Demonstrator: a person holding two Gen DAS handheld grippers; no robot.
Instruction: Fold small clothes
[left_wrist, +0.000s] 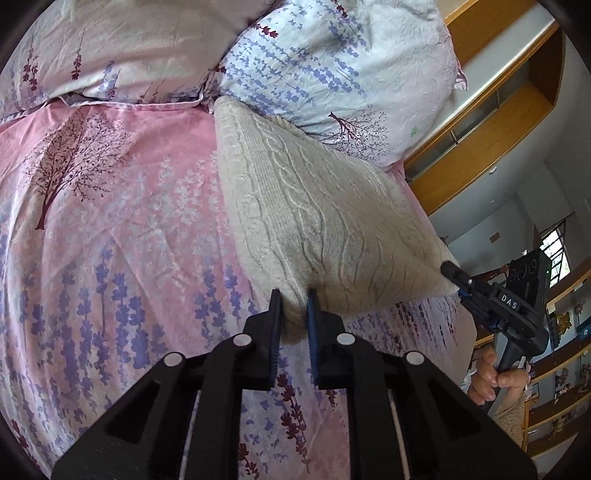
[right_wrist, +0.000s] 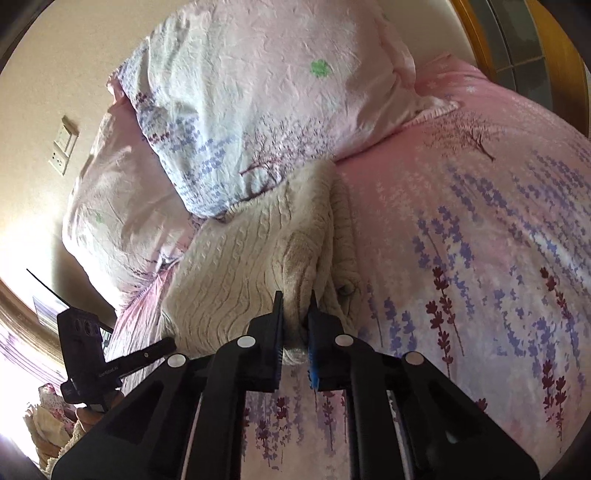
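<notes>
A cream cable-knit sweater (left_wrist: 314, 206) lies on the pink flowered bedspread (left_wrist: 110, 229), its far end against the pillows. My left gripper (left_wrist: 293, 299) is shut on the sweater's near corner, with knit pinched between both pads. The other gripper's black finger (left_wrist: 456, 275) touches the sweater's right corner in this view. In the right wrist view the same sweater (right_wrist: 236, 266) is bunched and partly doubled over. My right gripper (right_wrist: 297, 301) is shut on a fold of its near edge. The left gripper's finger (right_wrist: 155, 352) shows at the lower left.
Two flowered pillows (left_wrist: 314, 62) (right_wrist: 258, 96) lie at the head of the bed. A person's hand (left_wrist: 495, 380) grips the right tool's handle. Wooden shelving (left_wrist: 491, 122) runs along the right; a wall with switches (right_wrist: 62, 147) stands on the left.
</notes>
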